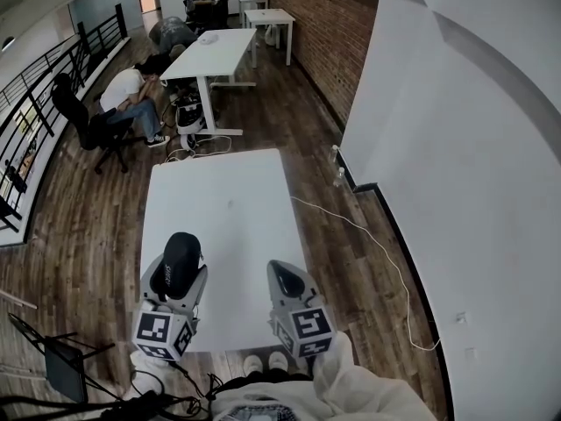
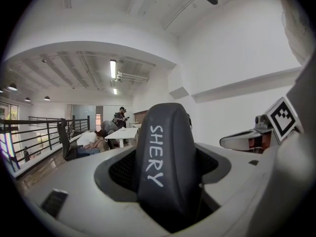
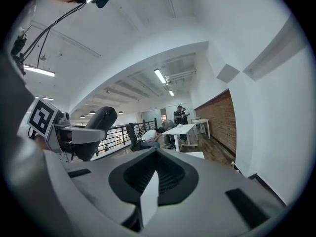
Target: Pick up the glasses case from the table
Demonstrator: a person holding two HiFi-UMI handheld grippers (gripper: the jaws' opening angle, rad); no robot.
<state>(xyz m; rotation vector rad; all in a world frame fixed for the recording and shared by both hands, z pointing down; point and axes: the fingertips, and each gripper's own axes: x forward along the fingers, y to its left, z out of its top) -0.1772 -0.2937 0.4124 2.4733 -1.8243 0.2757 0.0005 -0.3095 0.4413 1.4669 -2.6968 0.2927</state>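
Left gripper (image 1: 175,280): the jaws are closed on the glasses case (image 1: 180,254), one grey jaw on each long side. The left gripper view shows the case (image 2: 165,162) filling the gap between the jaws. It stands on edge with its rounded end rising above the jaw tops. The case is dark and hard-shelled, with the white lettering "SHERY" running along its upper face.

Position of the case: in the head view it sits at lower left of centre, over the near left edge of the white table (image 1: 219,204). From the right gripper view the case (image 3: 95,127) appears at middle left, clamped in the other gripper and pointing into the room.

Right gripper (image 1: 287,279): it is at lower centre of the head view, beside the left gripper but well apart from the case. The jaws are drawn together with nothing between them.

Surroundings: wooden floor (image 1: 96,226), a white cable (image 1: 368,235) trailing at right, and a brick wall (image 1: 329,33) at upper centre. A seated person (image 1: 127,99) bends forward on an office chair at upper left, next to a second white table (image 1: 210,51).
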